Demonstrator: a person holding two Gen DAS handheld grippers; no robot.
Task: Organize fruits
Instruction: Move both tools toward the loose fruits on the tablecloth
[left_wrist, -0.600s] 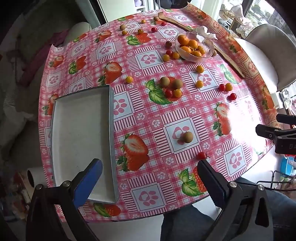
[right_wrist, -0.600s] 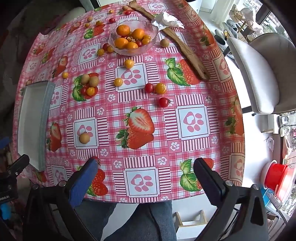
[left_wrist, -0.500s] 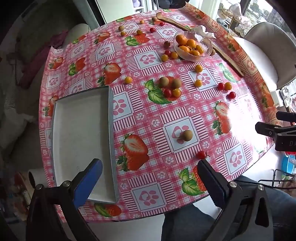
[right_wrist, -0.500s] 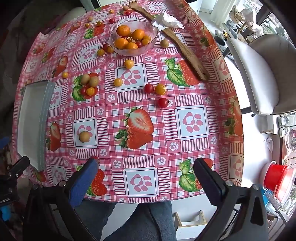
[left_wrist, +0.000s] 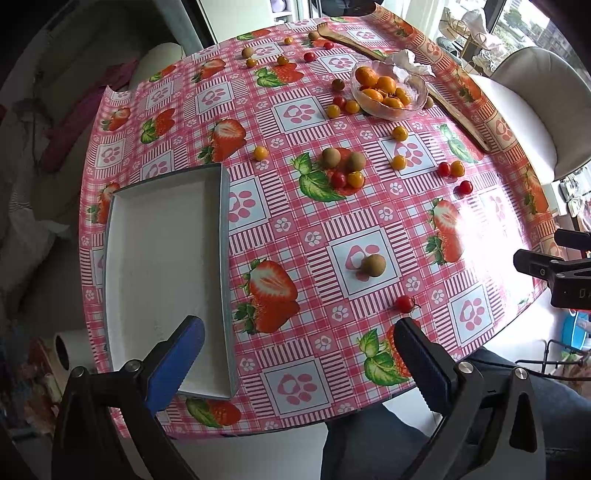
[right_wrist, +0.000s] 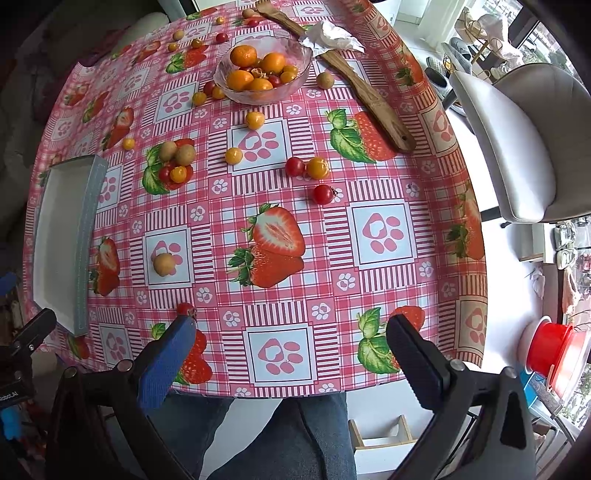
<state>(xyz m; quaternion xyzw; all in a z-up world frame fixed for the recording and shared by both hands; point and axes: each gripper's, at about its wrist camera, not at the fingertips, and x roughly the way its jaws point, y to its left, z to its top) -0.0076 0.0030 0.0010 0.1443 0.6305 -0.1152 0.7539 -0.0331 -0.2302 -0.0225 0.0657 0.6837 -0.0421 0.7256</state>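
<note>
A white rectangular tray (left_wrist: 162, 258) lies empty at the table's left; it also shows in the right wrist view (right_wrist: 59, 236). A glass bowl (left_wrist: 388, 90) (right_wrist: 264, 72) of oranges and small tomatoes stands at the far side. Several loose fruits dot the cloth: a brown longan (left_wrist: 373, 265) (right_wrist: 163, 264), a red cherry tomato (left_wrist: 405, 303) (right_wrist: 184, 308) near the front edge, and a cluster (left_wrist: 343, 170) (right_wrist: 175, 160) mid-table. My left gripper (left_wrist: 299, 339) is open and empty above the tray's near corner. My right gripper (right_wrist: 291, 339) is open and empty at the front edge.
The round table wears a pink strawberry cloth (right_wrist: 384, 236). A long wooden spatula (right_wrist: 365, 99) and crumpled tissue (right_wrist: 330, 37) lie at the far right. A white chair (right_wrist: 517, 147) stands right of the table. A red container (right_wrist: 554, 354) sits on the floor.
Both grippers have shifted only slightly; the table sits marginally farther in the left view. Nothing was grasped or moved.
</note>
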